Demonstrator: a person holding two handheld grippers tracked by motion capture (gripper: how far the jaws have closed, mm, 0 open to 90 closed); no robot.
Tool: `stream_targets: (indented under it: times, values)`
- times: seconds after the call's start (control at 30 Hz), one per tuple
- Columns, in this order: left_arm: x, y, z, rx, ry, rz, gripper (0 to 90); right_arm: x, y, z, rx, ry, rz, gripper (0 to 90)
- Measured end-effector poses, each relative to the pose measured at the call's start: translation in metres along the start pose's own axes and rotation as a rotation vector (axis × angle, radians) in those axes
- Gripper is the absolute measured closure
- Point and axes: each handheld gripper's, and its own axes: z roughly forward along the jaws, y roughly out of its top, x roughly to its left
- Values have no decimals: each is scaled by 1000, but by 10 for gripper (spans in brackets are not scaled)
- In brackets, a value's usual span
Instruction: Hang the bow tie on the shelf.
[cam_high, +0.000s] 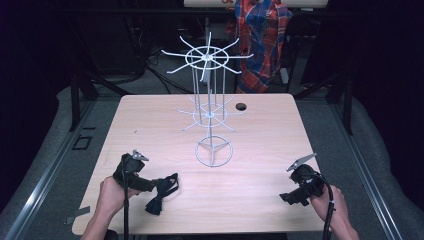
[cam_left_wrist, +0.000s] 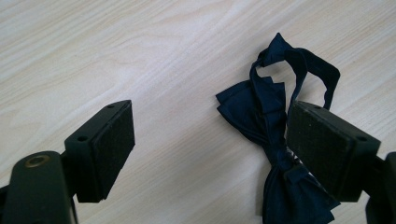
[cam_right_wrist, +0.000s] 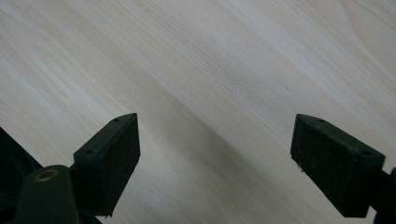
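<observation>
A dark navy bow tie (cam_high: 162, 192) lies flat on the wooden table (cam_high: 260, 145) near its front left. My left gripper (cam_high: 151, 186) points at it from the left, low over the wood. In the left gripper view the jaws stand wide apart; the bow tie (cam_left_wrist: 254, 112) lies beside the right-hand jaw, which hides part of it, and its strap loops away behind. Neither pad presses on the cloth. My right gripper (cam_high: 288, 197) hovers near the front right edge. In the right gripper view that gripper (cam_right_wrist: 215, 154) is open over bare wood.
A white wire rack (cam_high: 214, 107) with spoked arms on two tiers stands mid-table on a ring base (cam_high: 214, 152). A small round hole (cam_high: 241, 106) sits behind it. A plaid garment (cam_high: 260, 35) hangs beyond the far edge. Dark floor surrounds the table.
</observation>
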Motion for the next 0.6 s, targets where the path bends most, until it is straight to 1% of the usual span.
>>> stream_targets:
  times: [0.03, 0.1, 0.23, 0.27, 0.3, 0.37, 0.4, 0.43, 0.53, 0.57, 0.6]
  values:
    - [0, 0, 0, -1, 0, -1, 158, 0, 0, 0, -7, 6, 4, 157]
    - [0, 0, 0, -4, 3, -3, 155, 1, -1, 0, -15, 3, 10, 156]
    - [0, 0, -1, -6, 1, -6, 150, 0, 0, 0, -5, 3, 5, 156]
    - [0, 0, 0, -5, -1, -7, 148, 0, 0, 1, -7, 4, 8, 156]
    - [1, -1, 0, -6, -6, -7, 145, 0, 0, 2, -17, 10, 21, 157]
    - [1, -1, 0, -7, -9, -9, 136, -2, 0, 2, -14, 6, 26, 158]
    - [0, -1, -1, -9, -9, -11, 130, -2, 0, 1, -7, 15, 26, 158]
    - [-1, 0, 0, -10, -8, -9, 125, -2, -1, 1, -17, 11, 33, 157]
    - [-3, 1, 0, -9, -11, -7, 120, -2, -2, -1, -8, 6, 25, 154]
    - [-6, 2, 1, -9, -14, -4, 111, -1, -2, 0, -20, 10, 27, 155]
    - [-6, 2, 1, -9, -14, -4, 109, -1, -2, 0, -20, 10, 27, 155]
